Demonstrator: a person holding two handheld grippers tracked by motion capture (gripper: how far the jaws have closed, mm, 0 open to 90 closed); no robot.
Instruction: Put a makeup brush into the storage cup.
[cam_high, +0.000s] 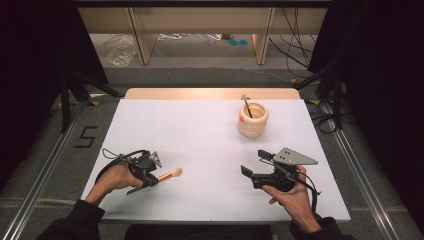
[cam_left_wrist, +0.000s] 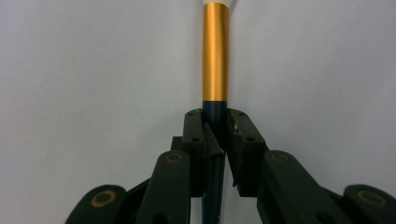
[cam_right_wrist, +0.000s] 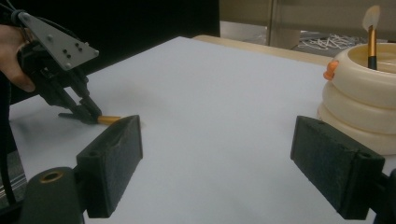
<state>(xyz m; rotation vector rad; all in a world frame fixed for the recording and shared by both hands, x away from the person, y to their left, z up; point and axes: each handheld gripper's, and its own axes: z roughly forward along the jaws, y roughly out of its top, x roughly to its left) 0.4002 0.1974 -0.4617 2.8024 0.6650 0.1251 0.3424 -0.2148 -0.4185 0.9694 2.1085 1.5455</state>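
My left gripper (cam_high: 150, 180) is clamped on the brush (cam_high: 170, 174) handle, bristles pointing toward the cup (cam_high: 253, 120) (far-right across the counter (cam_high: 200, 135)); right gripper (cam_high: 254, 167) gapes empty.

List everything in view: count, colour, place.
makeup brush: 1, gold ferrule, dark handle, pale bristles; lying near the table's left front, handle clamped in the left gripper's jaws.
second brush: 1, gold and dark with a pale tip; standing in the holder.
ringed holder: 1, cream, stacked rings; right of centre toward the far edge.
table: 1, white top with a wooden strip at the far edge.
floor marking: 1, black "5"; left of the table.
left gripper: 1, black; shut on the brush handle.
right gripper: 1, black with a grey plate; jaws wide apart, nothing between them, at the right front.
hands: 2, dark sleeves; front edge.
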